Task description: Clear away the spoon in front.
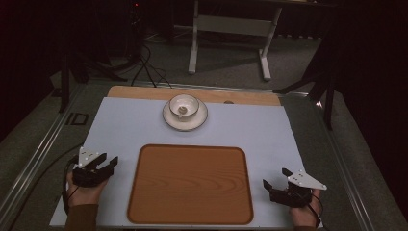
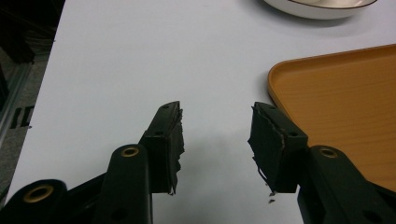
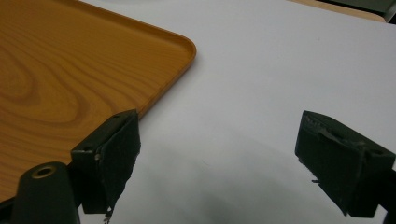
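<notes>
Risk sits mostly with the cup (image 1: 184, 106) and its saucer (image 1: 185, 118), which stand together in the upper middle of the high view, just beyond the far edge of the wooden tray (image 1: 190, 184) and well apart from both hands. The left gripper (image 1: 102, 164), at the lower left of that view beside the tray's left edge, has its fingers (image 2: 166, 142) spread and grasping nothing; the right gripper (image 1: 274, 182), at the lower right beside the tray's right edge, is likewise released, its fingers (image 3: 114, 154) wide apart over the bare pale worktop (image 1: 130, 122). If the saucer is pinched at one rim only, I judge it could tip and let the loose cup slide or topple; something small lies inside the cup, too blurred to name, and could spill out. The worn, frayed finger pads may also slip on glazed ware. A tray lifted unevenly would tilt. No brand, label or writing can be read anywhere.
</notes>
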The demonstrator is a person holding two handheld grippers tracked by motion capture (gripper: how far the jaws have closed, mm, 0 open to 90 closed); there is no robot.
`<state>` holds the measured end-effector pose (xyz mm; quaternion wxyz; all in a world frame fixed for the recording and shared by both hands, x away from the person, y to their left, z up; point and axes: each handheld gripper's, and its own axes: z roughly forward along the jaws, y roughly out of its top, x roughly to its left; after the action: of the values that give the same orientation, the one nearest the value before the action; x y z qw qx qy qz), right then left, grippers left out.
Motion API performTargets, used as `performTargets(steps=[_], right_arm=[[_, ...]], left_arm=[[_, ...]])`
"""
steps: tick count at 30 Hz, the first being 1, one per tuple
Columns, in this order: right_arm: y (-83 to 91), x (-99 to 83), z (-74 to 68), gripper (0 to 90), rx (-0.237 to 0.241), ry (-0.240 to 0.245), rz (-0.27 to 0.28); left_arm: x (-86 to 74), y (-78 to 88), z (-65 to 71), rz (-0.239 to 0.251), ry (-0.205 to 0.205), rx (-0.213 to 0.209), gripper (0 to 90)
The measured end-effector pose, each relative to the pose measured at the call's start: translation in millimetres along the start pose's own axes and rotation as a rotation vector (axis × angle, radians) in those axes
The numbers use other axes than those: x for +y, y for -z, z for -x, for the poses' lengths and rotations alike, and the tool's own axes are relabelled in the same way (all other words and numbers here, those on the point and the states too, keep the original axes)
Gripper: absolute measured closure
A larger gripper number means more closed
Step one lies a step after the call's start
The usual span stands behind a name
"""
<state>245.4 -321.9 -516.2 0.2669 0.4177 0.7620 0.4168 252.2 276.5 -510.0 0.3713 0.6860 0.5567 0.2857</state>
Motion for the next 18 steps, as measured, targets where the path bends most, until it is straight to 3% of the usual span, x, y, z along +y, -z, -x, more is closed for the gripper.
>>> performTargets(steps=[12,18], right_arm=[[-1.3,-0.1,-1.7,13.9,0.013,0.012,-0.003],[-0.7,-0.4,-2.0,13.9,0.011,0.006,0.001]], left_arm=[[10.4,4.8,12.1,0.032,-0.037,-0.048,49.2],[24.4,7.0,22.2,0.048,-0.096,-0.051,49.2]])
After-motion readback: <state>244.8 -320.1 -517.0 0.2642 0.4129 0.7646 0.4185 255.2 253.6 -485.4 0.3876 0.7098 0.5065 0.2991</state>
